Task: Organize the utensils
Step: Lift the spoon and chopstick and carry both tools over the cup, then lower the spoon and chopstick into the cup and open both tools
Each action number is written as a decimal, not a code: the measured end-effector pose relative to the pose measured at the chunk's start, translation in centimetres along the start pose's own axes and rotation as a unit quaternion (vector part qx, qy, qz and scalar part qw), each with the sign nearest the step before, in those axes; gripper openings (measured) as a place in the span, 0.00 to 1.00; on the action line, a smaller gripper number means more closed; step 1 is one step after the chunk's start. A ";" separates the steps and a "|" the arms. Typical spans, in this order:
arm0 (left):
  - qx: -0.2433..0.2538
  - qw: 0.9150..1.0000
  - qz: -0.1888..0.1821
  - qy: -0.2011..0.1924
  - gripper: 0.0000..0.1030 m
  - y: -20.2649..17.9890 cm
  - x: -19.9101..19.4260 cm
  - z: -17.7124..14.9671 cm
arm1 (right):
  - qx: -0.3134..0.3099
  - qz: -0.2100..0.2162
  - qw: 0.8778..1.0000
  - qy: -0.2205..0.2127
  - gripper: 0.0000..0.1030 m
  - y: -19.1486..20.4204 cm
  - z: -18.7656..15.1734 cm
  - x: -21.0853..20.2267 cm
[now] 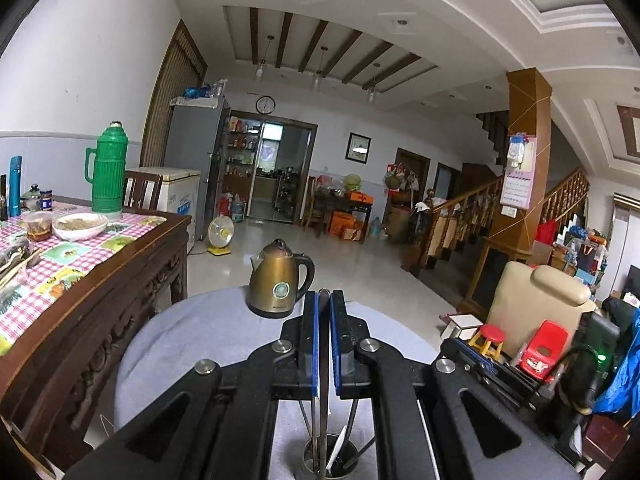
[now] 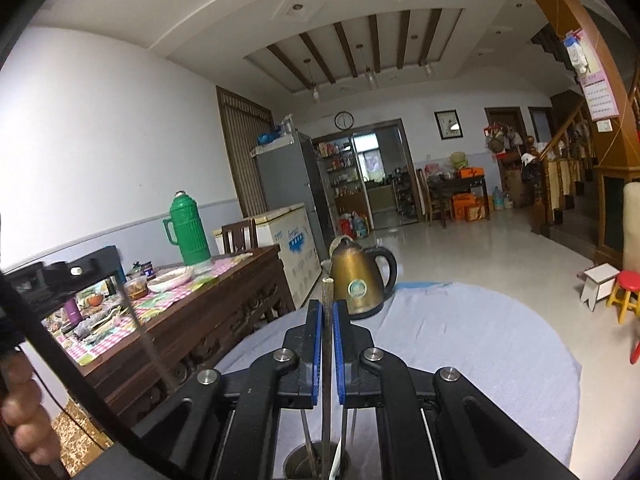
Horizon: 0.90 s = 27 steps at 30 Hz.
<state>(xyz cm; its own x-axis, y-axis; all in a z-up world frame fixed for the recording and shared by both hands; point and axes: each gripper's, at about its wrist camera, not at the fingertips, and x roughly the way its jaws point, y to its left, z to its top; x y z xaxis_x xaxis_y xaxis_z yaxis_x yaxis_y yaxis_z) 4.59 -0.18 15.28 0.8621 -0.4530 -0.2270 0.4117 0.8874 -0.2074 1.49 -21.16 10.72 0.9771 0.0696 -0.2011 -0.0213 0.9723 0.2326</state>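
I have both tongs raised over a round table (image 1: 192, 332) covered in grey cloth. My left gripper (image 1: 324, 300) is clenched on a thin metal rod (image 1: 323, 420), a chopstick by the look of it, which stands upright between the blue pads (image 1: 316, 320) and runs down into the metal holder (image 1: 330, 458) right at the near edge of the table. My right gripper (image 2: 328, 308) is likewise clamped on a thin upright stick (image 2: 327, 360); its blunt top pokes out just above the fingertips and its lower end reaches down towards the same holder (image 2: 316, 462). More utensils lean inside that cup, including what seems to be a white-handled one, though I cannot tell exactly which pieces they are.

Near the far edge of the round table sits a brass-coloured kettle (image 1: 280, 280) with a black handle. Off to the left is a wooden dining table (image 1: 132, 264) with a checked cloth, a green flask (image 1: 108, 172) and a white bowl (image 1: 80, 226). In the right wrist view, fingers (image 2: 24, 416) show at the lower left corner.
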 end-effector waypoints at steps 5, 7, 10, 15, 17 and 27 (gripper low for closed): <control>-0.008 1.000 0.008 0.006 0.05 0.3 2.6 -1.6 | 0.004 -0.002 1.000 0.016 0.06 -0.5 -1.2 0.4; -0.014 1.000 0.013 0.009 0.05 0.6 3.4 -2.3 | 0.006 -0.003 1.000 0.018 0.06 -0.6 -1.4 0.5; -0.024 0.999 0.025 0.020 0.05 0.8 4.6 -3.2 | 0.008 -0.002 1.000 0.025 0.06 -1.0 -1.5 0.6; -0.023 0.998 0.037 0.044 0.05 0.6 6.2 -5.0 | 0.009 -0.001 0.999 0.042 0.06 -1.4 -2.4 1.4; -0.016 0.998 0.039 0.053 0.05 0.2 6.7 -5.4 | 0.011 -0.003 0.999 0.053 0.06 -1.6 -2.9 1.8; 0.057 0.986 0.094 0.128 0.45 -1.7 8.4 -8.4 | 0.031 -0.002 0.995 0.090 0.07 -3.8 -4.7 2.3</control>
<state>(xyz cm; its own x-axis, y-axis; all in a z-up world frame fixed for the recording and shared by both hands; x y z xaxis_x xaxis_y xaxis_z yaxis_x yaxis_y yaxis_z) 8.61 -6.24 5.73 0.8299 -0.2733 -0.4864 0.2946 0.9550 -0.0340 2.80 -23.66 4.91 0.9231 0.1108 -0.3684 0.0004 0.9573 0.2890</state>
